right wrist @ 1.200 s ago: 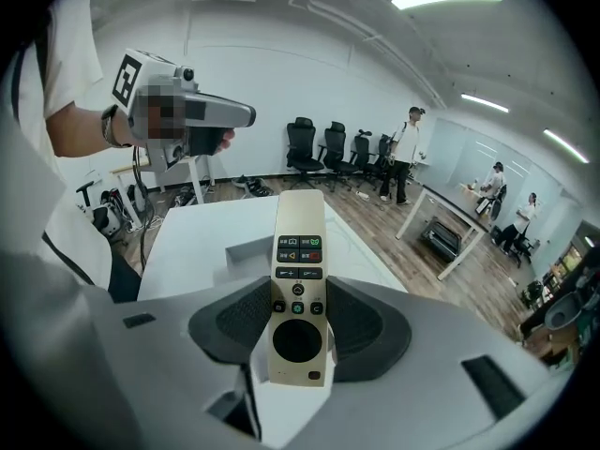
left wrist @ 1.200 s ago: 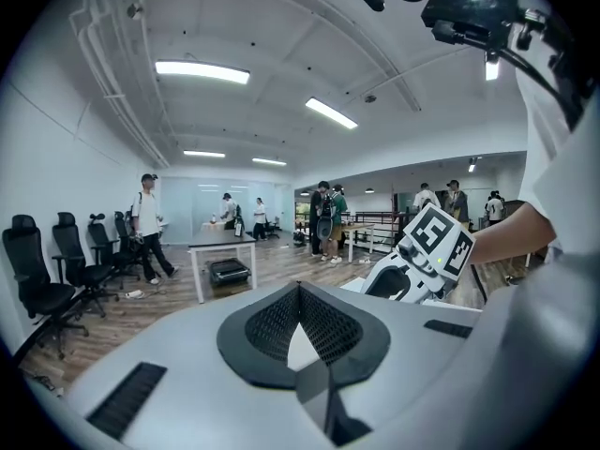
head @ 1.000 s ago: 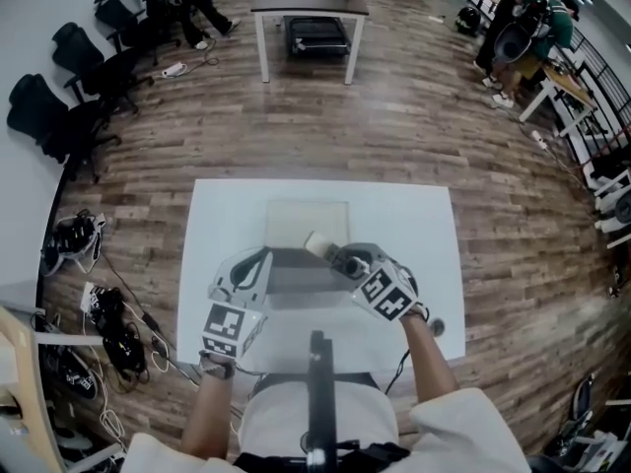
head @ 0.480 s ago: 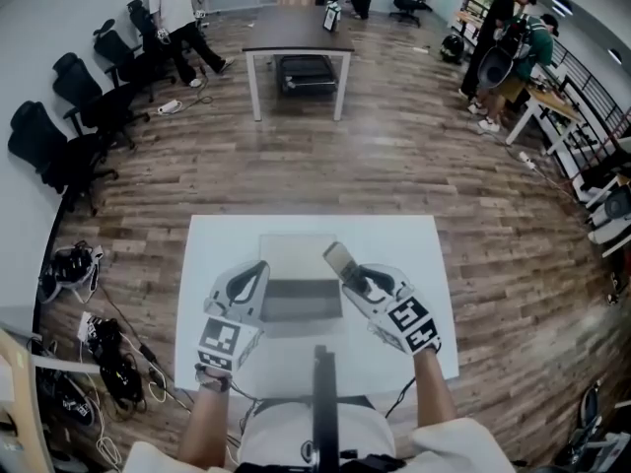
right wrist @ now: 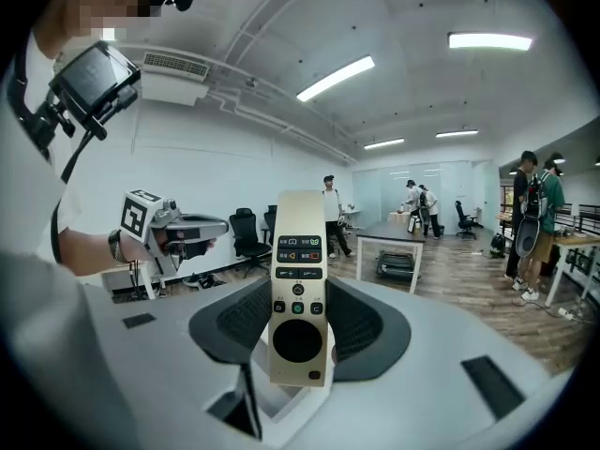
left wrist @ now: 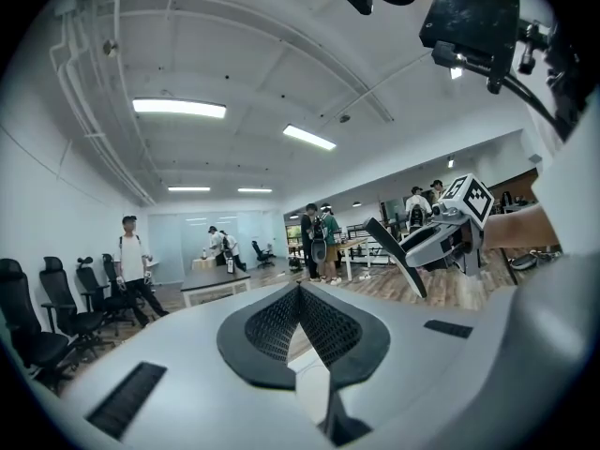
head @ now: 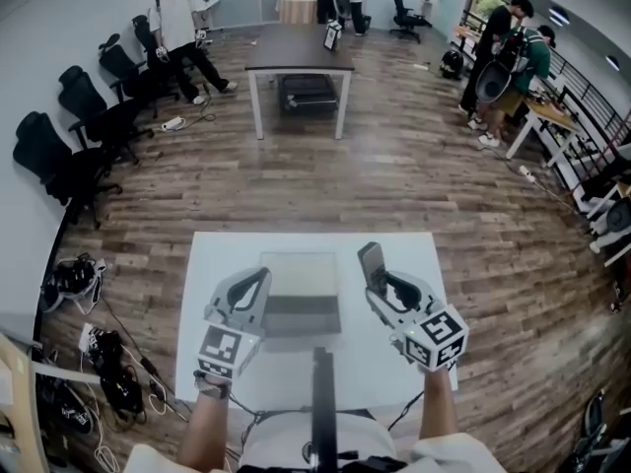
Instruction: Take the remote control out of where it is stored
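Item: remote control point(right wrist: 298, 289), pale gold face, rows of dark buttons above a large dark round pad. Location: standing upright between the fingers of the right gripper point(head: 383, 286), which are clamped on its lower half; it is raised above the white table point(head: 222, 264), just right of the grey storage box point(head: 301, 308) and clear of it. Left gripper point(left wrist: 300, 298): fingers together at the tips, nothing between them, positioned at the box's left edge; whether it touches the box cannot be told. Box: centre of the table, between the two grippers, with a paler panel on the far side. Surroundings: wood-plank floor point(head: 414, 166), dark table point(head: 299, 52) beyond, black office chairs point(head: 59, 156) along the left wall, several people standing at the far end and right.
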Motion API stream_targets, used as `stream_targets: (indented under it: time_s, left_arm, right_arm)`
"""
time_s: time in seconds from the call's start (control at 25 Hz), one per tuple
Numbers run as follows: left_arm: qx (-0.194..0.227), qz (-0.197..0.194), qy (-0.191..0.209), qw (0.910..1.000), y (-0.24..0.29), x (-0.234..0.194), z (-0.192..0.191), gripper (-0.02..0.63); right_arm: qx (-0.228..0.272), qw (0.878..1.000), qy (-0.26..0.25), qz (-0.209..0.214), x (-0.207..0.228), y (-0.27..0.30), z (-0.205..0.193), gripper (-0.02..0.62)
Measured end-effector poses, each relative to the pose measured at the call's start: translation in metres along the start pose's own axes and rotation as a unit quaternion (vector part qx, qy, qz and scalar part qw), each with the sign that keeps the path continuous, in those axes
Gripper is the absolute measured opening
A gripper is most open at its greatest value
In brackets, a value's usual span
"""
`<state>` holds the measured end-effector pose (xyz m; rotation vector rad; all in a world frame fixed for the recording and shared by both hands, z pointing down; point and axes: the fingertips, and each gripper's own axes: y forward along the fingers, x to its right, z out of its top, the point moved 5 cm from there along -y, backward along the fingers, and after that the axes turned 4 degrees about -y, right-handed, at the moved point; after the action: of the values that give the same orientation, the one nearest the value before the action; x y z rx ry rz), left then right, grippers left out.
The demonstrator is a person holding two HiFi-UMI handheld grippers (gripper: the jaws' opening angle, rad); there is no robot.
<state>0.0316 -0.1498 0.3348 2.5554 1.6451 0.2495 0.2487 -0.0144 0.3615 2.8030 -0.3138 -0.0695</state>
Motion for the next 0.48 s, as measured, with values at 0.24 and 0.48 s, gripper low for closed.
stream_targets:
  time_s: [0.24,0.48]
  left_arm:
    - [0.006,0.012,-0.003,0.9999,-0.005,-0.002,0.011,-0.011]
    - [0.018,0.009,-0.001,0.9998,-0.006,-0.003,0.015,-0.011]
  right_arm:
    - [0.03,0.999,0.005,-0.015,0.01,-0.02,0.017,0.186]
    - [0.07,0.997,0.016,-0.016,0.01,-0.035,0.037,0.186]
